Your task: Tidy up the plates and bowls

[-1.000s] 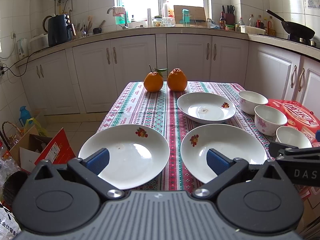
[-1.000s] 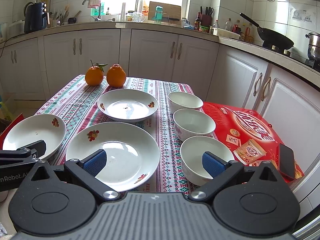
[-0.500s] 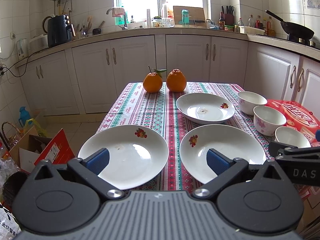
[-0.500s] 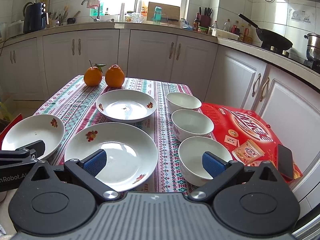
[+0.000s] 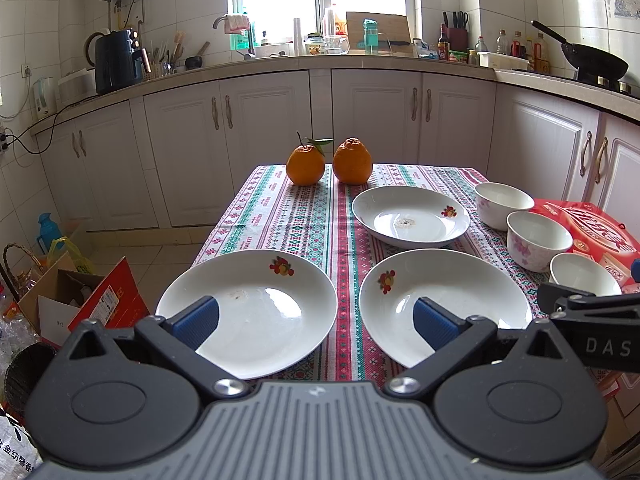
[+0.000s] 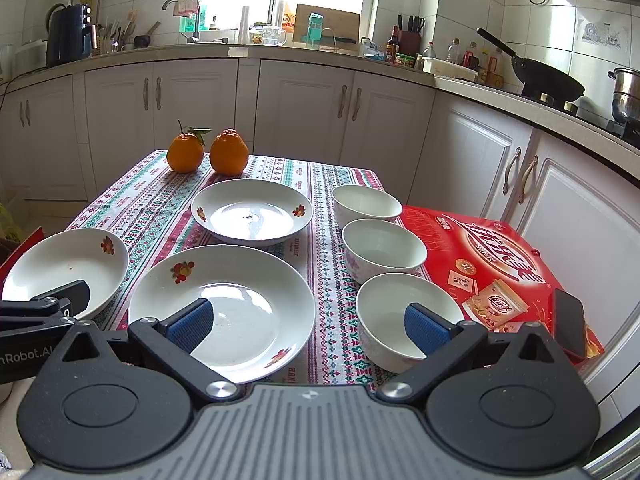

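Note:
Three white plates with fruit motifs lie on the patterned tablecloth: a near-left plate (image 5: pixel 256 304) (image 6: pixel 60 264), a near-middle plate (image 5: pixel 460 296) (image 6: pixel 248 300) and a far plate (image 5: pixel 412 216) (image 6: pixel 252 210). Three white bowls stand in a row on the right: far (image 6: pixel 366 202), middle (image 6: pixel 384 248) and near (image 6: pixel 388 312); they also show in the left wrist view (image 5: pixel 536 240). My left gripper (image 5: pixel 316 320) is open and empty over the near table edge between the two near plates. My right gripper (image 6: pixel 308 322) is open and empty between the near-middle plate and the near bowl.
Two oranges (image 5: pixel 328 162) sit at the table's far end. A red box (image 6: pixel 492 256) with a phone (image 6: pixel 570 326) on it lies right of the bowls. White cabinets (image 6: pixel 304 108) ring the table. Cardboard boxes (image 5: pixel 80 296) stand on the floor at left.
Both grippers have drifted very slightly; the table scene sits a little lower and left in view. Plates and bowls have not moved. Both stay open.

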The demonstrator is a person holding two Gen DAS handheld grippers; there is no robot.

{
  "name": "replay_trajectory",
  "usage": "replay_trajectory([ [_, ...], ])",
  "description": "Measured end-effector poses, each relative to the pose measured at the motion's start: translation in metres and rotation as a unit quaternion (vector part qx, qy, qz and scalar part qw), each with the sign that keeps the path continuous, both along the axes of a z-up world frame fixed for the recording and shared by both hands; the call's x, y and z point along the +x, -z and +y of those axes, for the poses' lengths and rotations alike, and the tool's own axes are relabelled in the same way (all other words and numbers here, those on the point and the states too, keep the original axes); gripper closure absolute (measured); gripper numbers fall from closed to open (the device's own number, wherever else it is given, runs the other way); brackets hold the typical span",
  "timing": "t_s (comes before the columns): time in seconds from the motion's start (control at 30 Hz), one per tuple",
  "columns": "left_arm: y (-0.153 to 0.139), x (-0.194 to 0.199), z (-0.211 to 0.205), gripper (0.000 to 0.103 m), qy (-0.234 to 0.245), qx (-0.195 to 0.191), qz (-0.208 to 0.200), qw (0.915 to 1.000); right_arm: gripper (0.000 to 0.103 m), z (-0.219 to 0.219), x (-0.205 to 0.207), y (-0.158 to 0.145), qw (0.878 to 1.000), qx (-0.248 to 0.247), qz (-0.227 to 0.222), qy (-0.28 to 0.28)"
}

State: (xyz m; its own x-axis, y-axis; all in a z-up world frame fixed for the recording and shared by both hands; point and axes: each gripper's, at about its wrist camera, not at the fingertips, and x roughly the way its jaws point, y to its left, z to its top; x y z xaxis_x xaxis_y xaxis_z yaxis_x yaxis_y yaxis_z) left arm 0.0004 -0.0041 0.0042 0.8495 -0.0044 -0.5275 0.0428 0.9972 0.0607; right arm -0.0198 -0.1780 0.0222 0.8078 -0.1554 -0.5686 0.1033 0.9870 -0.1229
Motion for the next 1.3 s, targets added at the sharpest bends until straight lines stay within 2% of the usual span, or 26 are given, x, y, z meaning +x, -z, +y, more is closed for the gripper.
replay_trajectory([
  [1.3,-0.0008,0.0005,-0.0007,0.001,0.001,-0.002,-0.002,1.0000,0.000,0.0012,0.0056,0.0008,1.000,0.007,0.007,-0.011],
])
